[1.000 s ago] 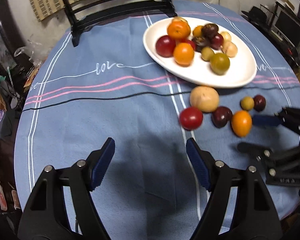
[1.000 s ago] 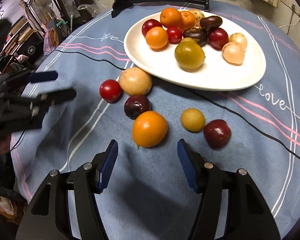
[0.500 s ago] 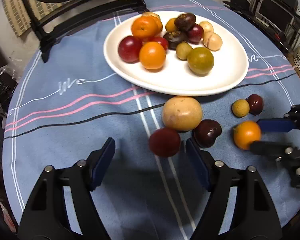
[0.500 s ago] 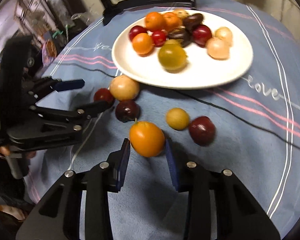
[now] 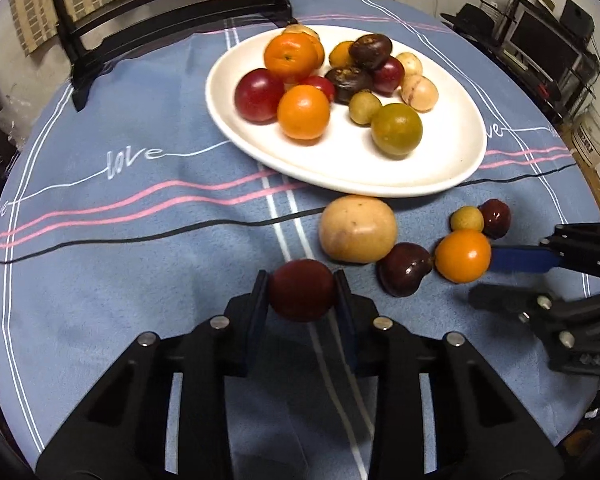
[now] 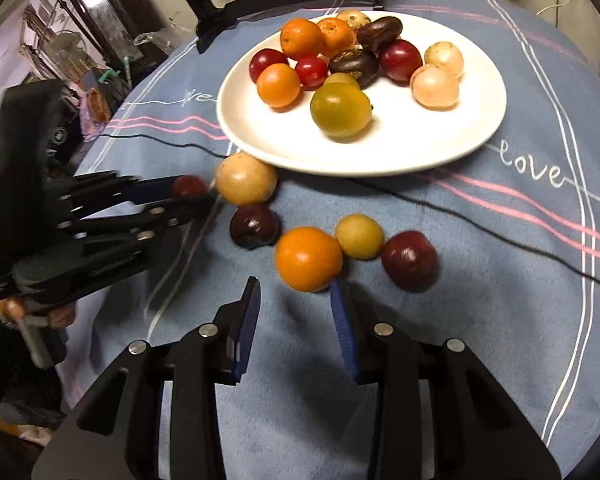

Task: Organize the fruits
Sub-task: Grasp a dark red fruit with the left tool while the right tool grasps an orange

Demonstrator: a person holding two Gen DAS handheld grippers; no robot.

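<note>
closing on a dark red fruit (image 5: 302, 290), the left gripper (image 5: 301, 292) in its own view has both pads against it, on the tablecloth (image 5: 140, 280) near the white plate (image 5: 440, 172). in the right view, the right gripper (image 6: 296, 296) stands narrowly parted, empty; an orange (image 6: 309, 259) lies just past its tips.
</note>
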